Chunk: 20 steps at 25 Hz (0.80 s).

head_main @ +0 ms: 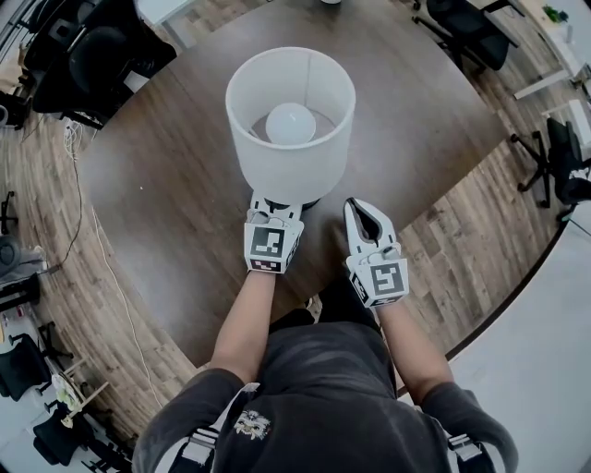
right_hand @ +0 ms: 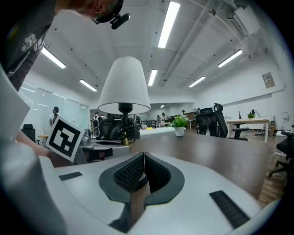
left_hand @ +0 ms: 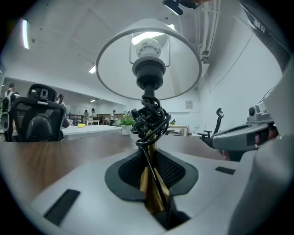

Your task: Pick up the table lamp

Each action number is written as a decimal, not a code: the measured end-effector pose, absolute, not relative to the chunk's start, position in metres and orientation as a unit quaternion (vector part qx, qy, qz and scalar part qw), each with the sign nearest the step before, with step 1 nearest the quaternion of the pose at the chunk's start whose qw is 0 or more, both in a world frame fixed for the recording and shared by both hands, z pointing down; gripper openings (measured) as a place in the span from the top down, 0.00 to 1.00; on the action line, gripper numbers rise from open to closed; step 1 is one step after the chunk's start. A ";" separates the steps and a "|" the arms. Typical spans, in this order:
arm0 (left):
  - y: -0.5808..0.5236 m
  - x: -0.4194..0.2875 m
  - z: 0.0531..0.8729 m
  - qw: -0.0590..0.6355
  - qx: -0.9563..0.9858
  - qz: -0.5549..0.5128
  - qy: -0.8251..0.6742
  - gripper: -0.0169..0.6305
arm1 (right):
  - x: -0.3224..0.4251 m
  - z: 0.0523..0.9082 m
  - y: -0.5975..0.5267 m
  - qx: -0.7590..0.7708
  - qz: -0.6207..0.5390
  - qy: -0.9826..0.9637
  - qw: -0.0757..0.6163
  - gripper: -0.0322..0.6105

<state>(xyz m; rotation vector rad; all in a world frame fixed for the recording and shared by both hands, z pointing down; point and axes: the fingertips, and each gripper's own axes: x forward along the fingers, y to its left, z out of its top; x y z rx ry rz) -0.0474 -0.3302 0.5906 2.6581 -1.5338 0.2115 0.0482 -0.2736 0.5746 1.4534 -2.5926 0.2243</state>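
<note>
The table lamp stands on the round brown table, with a white drum shade and a white bulb inside. My left gripper reaches under the shade's near side. In the left gripper view its jaws are shut on the lamp's brass stem, just below a bundle of black cord wound round the stem. My right gripper rests to the right of the lamp, apart from it, shut with nothing between its pads. From there the lamp stands at the left.
Black office chairs stand beyond the table at the far left and far right. The table's near edge curves by my right arm, with wooden floor below. A potted plant stands on a far desk.
</note>
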 end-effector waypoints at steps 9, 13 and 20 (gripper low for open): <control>-0.330 -0.052 0.577 0.045 0.859 0.044 -0.509 0.85 | 0.052 0.571 -0.273 0.489 0.072 -0.866 0.082 0.91; -0.332 -0.051 0.555 0.030 0.863 0.030 -0.503 0.85 | 0.055 0.561 -0.277 0.493 0.064 -0.864 0.074 0.91; -0.336 -0.049 0.502 0.008 0.868 0.002 -0.496 0.85 | 0.054 0.520 -0.284 0.499 0.038 -0.865 0.049 0.91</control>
